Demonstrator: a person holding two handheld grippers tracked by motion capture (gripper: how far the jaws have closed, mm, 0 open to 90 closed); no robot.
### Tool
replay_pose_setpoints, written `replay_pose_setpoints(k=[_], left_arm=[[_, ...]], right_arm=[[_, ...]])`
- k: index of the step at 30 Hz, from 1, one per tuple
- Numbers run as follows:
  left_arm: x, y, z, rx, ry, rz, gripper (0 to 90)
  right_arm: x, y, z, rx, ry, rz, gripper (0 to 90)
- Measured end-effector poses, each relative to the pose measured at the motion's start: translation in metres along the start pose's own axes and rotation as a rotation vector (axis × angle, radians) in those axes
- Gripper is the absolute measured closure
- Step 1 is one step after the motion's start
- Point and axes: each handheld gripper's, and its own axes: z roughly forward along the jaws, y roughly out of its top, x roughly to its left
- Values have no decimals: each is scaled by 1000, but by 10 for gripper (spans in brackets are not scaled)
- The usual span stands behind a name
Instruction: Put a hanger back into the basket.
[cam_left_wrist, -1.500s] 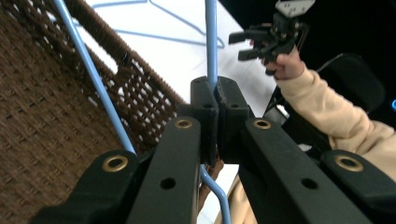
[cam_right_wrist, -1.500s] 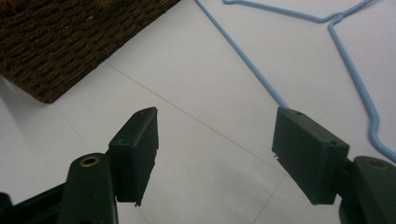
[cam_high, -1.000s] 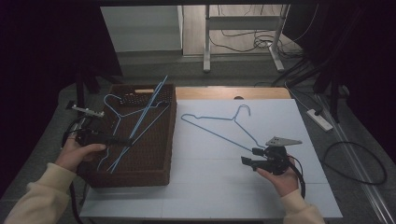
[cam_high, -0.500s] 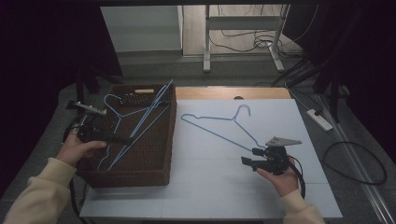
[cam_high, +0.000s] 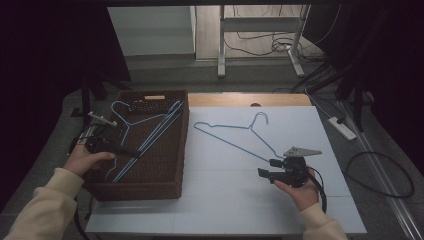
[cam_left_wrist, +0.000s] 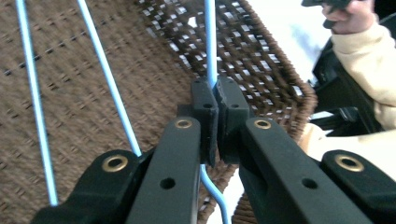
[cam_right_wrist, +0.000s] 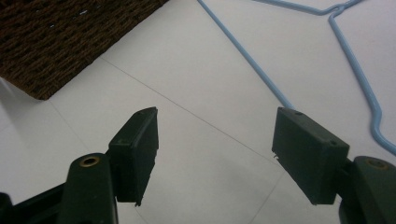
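the left tool (cam_high: 127, 151) is clamped tight on the wire of a light blue hanger (cam_high: 145, 131) that lies slanted across the brown wicker basket (cam_high: 150, 192), its lower end down inside and its upper end resting near the basket's far right corner. in the left gripper view the pads (cam_left_wrist: 205, 112) pinch the thin wire (cam_left_wrist: 210, 42) right at the woven wall. the right tool (cam_high: 265, 172) stands with its jaws wide apart and empty, just above the white bench (cam_high: 225, 200), close to the near end of a second blue hanger (cam_high: 235, 137) that lies flat there.

the likely trouble: the pinch is on a thin round wire, so the hanger could swivel or slide in the pads and drop crooked. its hook or corner could snag in the open weave, and a pull would then drag or tip the basket. there seems to be more than one hanger in the basket, so the wires could tangle. on the bench, the flat hanger gives the right tool little to bite; the jaws could scrape the surface or push the wire away.
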Motion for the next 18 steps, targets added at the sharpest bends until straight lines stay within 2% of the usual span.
replay_pose_setpoints(k=[3, 9, 14, 18], left_arm=[[5, 0, 5, 15, 63, -25, 870], [7, 2, 5, 1, 145, -49, 871], [2, 2, 2, 10, 268, -39, 868], [5, 0, 0, 8, 326, -68, 866]], right_arm=[[0, 0, 1, 0, 0, 0, 320], [0, 0, 0, 2, -1, 0, 320], [0, 0, 0, 1, -1, -2, 320], [0, 0, 1, -1, 0, -3, 320]])
